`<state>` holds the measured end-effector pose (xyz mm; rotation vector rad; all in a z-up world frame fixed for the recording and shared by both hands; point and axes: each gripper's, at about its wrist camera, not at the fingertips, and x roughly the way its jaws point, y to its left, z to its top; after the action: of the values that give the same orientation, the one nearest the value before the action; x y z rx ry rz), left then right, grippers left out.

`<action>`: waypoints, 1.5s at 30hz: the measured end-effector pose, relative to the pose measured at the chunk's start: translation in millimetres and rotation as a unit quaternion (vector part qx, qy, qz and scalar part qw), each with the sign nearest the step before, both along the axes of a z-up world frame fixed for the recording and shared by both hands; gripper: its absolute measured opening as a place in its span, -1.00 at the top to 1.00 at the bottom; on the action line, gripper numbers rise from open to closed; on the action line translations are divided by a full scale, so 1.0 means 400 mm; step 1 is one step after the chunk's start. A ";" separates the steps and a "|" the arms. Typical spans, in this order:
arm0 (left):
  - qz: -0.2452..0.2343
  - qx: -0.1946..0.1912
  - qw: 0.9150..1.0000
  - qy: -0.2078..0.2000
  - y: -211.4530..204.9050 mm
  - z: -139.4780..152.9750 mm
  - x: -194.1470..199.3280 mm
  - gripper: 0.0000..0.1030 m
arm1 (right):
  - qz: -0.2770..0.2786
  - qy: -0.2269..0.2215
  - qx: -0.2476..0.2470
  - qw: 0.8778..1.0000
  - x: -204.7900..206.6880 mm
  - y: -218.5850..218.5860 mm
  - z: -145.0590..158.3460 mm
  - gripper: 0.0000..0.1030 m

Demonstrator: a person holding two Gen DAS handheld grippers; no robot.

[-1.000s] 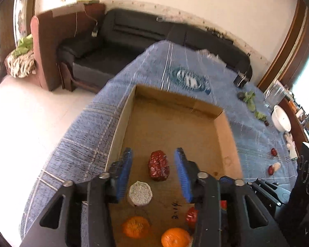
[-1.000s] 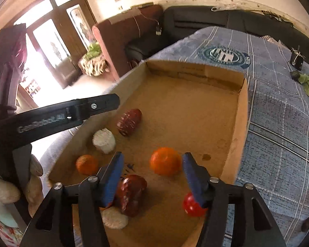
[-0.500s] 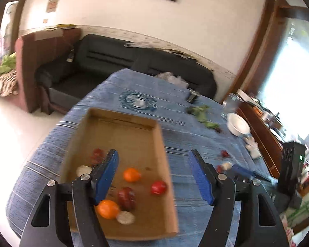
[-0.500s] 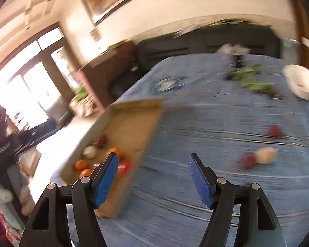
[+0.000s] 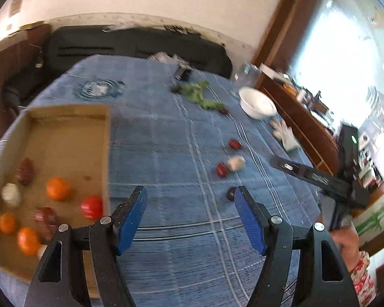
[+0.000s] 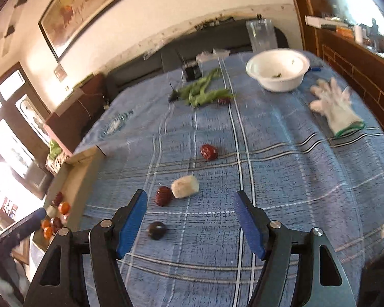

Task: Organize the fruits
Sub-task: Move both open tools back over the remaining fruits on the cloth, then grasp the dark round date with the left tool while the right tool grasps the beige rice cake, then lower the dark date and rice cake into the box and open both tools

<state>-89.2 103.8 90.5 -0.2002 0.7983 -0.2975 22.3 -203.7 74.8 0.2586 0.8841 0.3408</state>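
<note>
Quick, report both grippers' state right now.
Left gripper: open, holding nothing, above the blue tablecloth.
Right gripper: open, holding nothing, pointed toward the loose fruits on the cloth.

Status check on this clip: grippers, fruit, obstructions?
Left gripper and right gripper open, empty. Wrinkled red dates, pale chunk loose on blue plaid cloth; cardboard tray part-filled. Path clear.
</note>
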 end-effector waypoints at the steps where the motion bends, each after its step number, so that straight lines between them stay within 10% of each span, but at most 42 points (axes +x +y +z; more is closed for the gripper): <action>1: -0.006 0.003 1.000 0.003 -0.017 -0.011 0.005 -0.36 | 0.001 0.004 -0.002 1.000 0.011 0.006 -0.011 -0.29; 13: -0.070 0.073 0.995 0.009 -0.185 -0.113 0.055 -0.18 | 0.027 0.027 -0.035 0.999 0.102 0.092 -0.117 -0.24; 17: -0.077 0.070 0.994 0.025 -0.214 -0.142 0.093 -0.18 | 0.029 0.021 -0.037 0.999 0.100 0.090 -0.119 0.25; 21: -0.085 0.078 0.993 0.031 -0.252 -0.163 0.123 -0.17 | 0.019 0.019 -0.028 0.999 0.094 0.071 -0.119 0.27; 25: -0.088 0.074 0.993 0.035 -0.279 -0.182 0.156 -0.14 | 0.012 0.015 -0.008 1.000 0.089 0.047 -0.110 0.27; 31: -0.089 0.077 0.993 0.029 -0.299 -0.204 0.175 0.64 | 0.000 0.012 0.011 1.000 0.086 0.026 -0.103 0.27; 45: -0.050 0.015 0.999 0.004 -0.222 -0.170 0.143 0.64 | -0.023 -0.009 0.001 1.000 0.071 0.021 -0.094 0.27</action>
<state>-31.8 14.9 22.5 -0.1337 0.8218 -0.3792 50.9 -195.5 37.2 0.2774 0.8592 0.3013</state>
